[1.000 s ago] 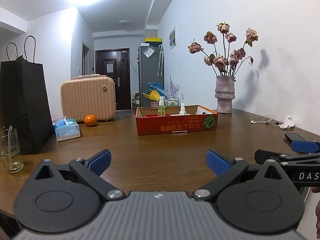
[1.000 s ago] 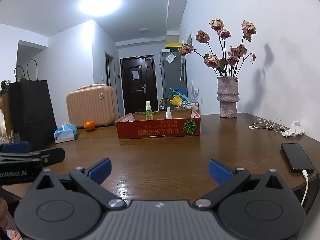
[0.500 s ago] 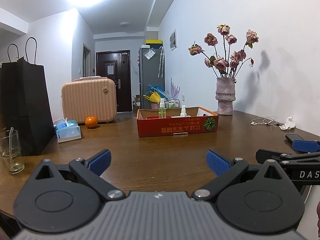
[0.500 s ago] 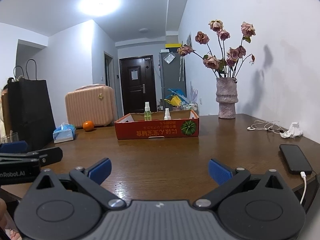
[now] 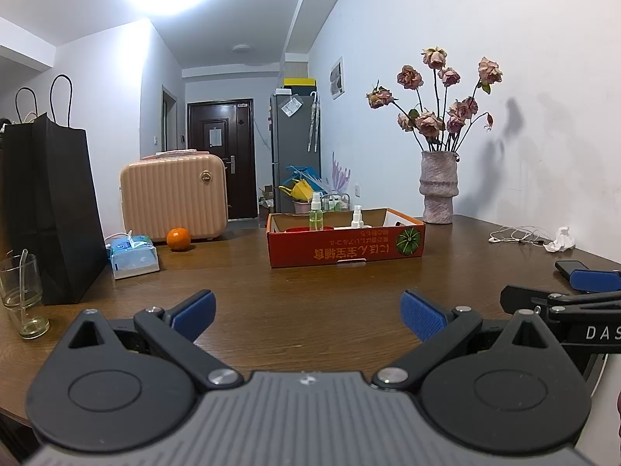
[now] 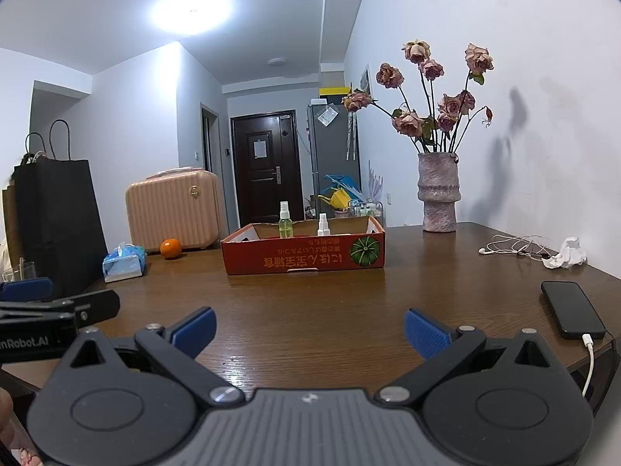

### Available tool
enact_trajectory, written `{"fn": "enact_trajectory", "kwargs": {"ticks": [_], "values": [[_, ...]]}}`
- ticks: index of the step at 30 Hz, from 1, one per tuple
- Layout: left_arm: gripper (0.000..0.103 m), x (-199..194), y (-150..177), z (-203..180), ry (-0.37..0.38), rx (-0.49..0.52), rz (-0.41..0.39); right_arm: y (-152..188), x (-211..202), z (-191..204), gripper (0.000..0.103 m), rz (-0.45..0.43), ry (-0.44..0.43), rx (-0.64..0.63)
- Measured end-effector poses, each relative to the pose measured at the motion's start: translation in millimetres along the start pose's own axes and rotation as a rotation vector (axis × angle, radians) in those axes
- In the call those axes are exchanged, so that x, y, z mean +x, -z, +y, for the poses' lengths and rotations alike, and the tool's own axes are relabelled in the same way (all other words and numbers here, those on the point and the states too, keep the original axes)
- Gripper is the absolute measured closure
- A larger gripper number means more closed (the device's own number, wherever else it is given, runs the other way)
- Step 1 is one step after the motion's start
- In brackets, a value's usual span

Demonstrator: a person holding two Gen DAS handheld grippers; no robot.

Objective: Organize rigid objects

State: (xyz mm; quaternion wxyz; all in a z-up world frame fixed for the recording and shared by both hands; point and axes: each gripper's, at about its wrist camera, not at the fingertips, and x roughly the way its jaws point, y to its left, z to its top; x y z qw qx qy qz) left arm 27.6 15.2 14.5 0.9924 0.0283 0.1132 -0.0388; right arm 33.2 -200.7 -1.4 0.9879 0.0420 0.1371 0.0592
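A red cardboard box [image 5: 345, 246] [image 6: 302, 254] sits on the brown table, far ahead of both grippers. Inside it stand a green spray bottle [image 5: 316, 215] [image 6: 285, 221] and a white spray bottle [image 5: 357, 217] [image 6: 323, 225]. My left gripper [image 5: 306, 310] is open and empty over the near table edge. My right gripper [image 6: 308, 328] is open and empty too, level with it on the right. Each gripper shows at the edge of the other's view.
An orange [image 5: 178, 239], a tissue pack [image 5: 134, 258], a pink suitcase [image 5: 172, 196], a black paper bag [image 5: 46, 209] and a glass [image 5: 21, 295] stand at the left. A vase of roses [image 5: 436, 190], earphones [image 6: 516, 246], crumpled tissue [image 6: 568, 254] and a phone [image 6: 572, 308] lie right.
Both views have drifted slightly; the box sits a little farther off. Both grippers stay open and empty.
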Motion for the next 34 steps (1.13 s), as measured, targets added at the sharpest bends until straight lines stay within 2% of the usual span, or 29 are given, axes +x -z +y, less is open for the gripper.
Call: {"fn": "enact_trajectory", "kwargs": {"ticks": [34], "values": [[0.0,1.7,0.4,0.5,0.005,0.002,0.007,0.2,-1.2,0.7,0.0,0.005,-0.012,-0.002]]}}
